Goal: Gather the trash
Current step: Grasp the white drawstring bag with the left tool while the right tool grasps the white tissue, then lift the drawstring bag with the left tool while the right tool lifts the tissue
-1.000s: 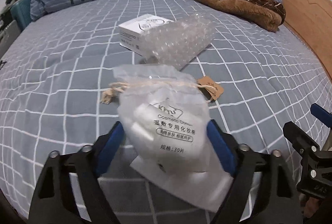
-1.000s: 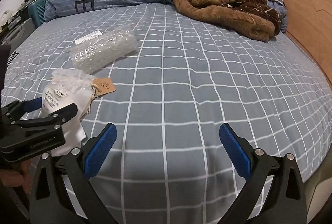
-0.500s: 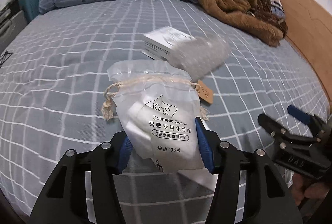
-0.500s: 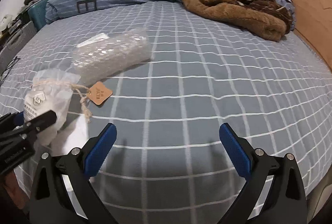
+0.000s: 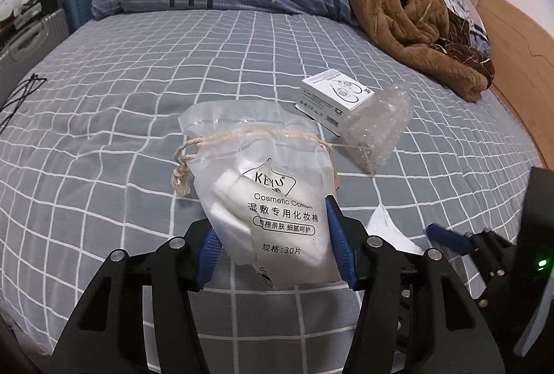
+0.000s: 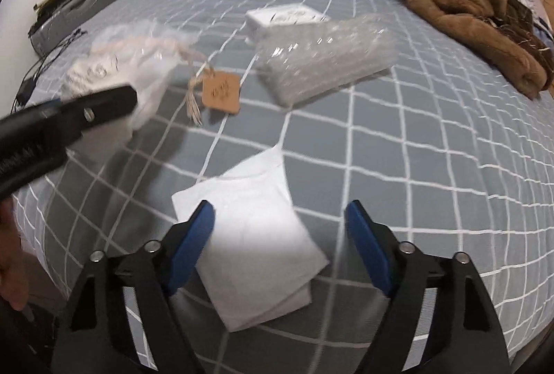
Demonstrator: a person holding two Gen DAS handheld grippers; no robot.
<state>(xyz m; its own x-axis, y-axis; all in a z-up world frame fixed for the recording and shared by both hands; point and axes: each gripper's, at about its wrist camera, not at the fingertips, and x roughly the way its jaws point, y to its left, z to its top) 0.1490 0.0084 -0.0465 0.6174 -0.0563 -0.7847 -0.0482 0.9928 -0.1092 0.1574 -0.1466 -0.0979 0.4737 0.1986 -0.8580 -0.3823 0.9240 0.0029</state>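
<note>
L wrist: left gripper point(image 5: 275, 244) clamped cotton-pad bag point(image 5: 266, 190) low on its body, raised above bed point(image 5: 104, 118); light, slippery film. R wrist: right gripper point(image 6: 279, 244) closing, not yet touching white tissue point(image 6: 256, 235) flat on bed; limp, pinch mid-fold

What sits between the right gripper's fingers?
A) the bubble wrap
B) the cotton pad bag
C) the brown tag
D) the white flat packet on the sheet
D: in the right wrist view the right gripper has the white flat packet lying between its closing jaws, pads not yet on it. The cotton pad bag is clamped in the left gripper; the bubble wrap and brown tag lie farther off.
</note>
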